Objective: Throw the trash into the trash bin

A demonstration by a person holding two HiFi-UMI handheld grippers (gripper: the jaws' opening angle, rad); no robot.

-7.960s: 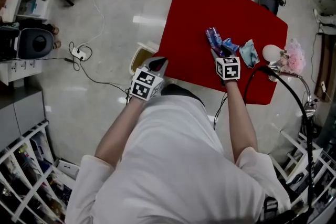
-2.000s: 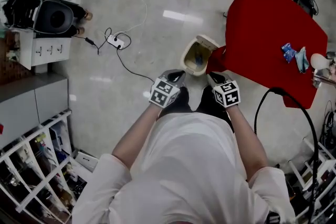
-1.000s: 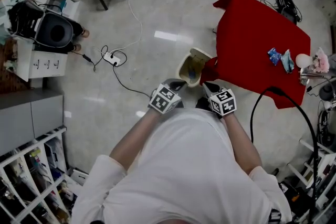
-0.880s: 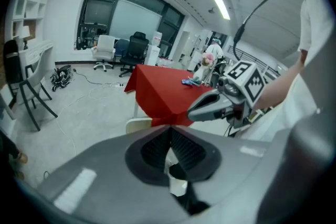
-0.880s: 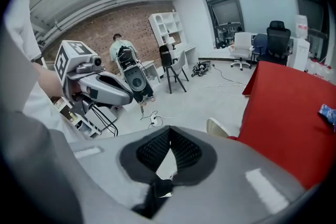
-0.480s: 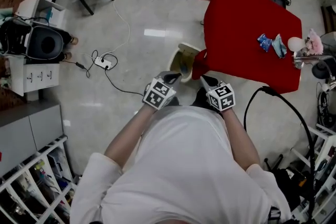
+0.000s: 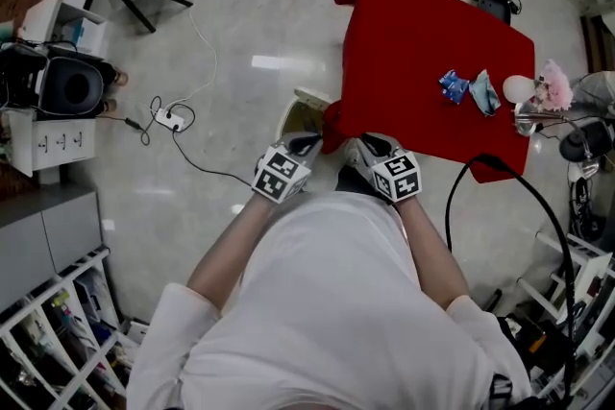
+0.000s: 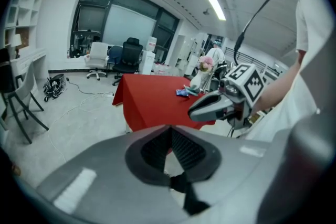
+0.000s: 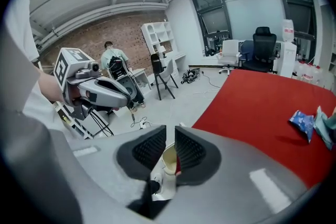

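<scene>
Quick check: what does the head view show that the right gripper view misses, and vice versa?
Only the head view: the pink flowers and the pale round object beside them. Only the right gripper view: the windows, a person in the background, and the right tool from behind its jaws, which are opening with nothing between them. Both: the red table, the blue wrapper, the bin and the left tool.

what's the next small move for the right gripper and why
Probably swing the right gripper forward over the red table toward the blue wrapper. Its jaws are opening with nothing between them, and the wrapper and the teal scrap beside it lie on the table, not in the trash bin.
</scene>
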